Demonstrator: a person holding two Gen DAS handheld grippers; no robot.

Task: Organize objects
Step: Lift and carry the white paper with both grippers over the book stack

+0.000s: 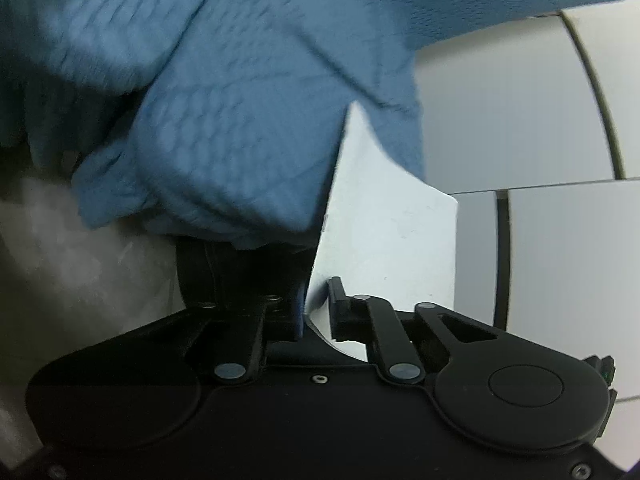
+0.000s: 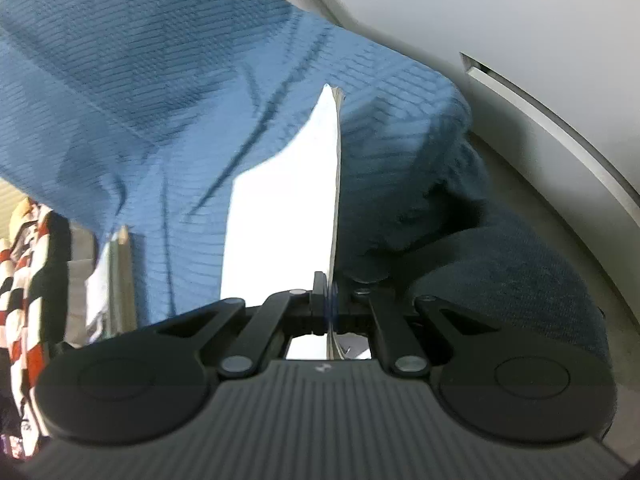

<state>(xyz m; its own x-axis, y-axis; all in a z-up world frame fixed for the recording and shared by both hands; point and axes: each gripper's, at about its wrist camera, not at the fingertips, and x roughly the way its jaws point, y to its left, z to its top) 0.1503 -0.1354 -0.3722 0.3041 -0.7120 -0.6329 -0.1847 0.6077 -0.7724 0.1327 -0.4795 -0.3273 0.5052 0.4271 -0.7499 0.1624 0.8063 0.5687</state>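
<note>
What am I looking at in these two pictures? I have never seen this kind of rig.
Each picture comes from a fisheye camera on a hand-held two-finger gripper, looking forward along its fingers; the black shape along the bottom is the gripper itself. In the left wrist view, the left gripper has a thin white sheet between its fingers, with blue waffle-weave cloth draped over it. In the right wrist view, the right gripper is shut on the same kind of white sheet, seen edge-on, under the blue cloth. Pale cabinet panels stand behind.
</note>
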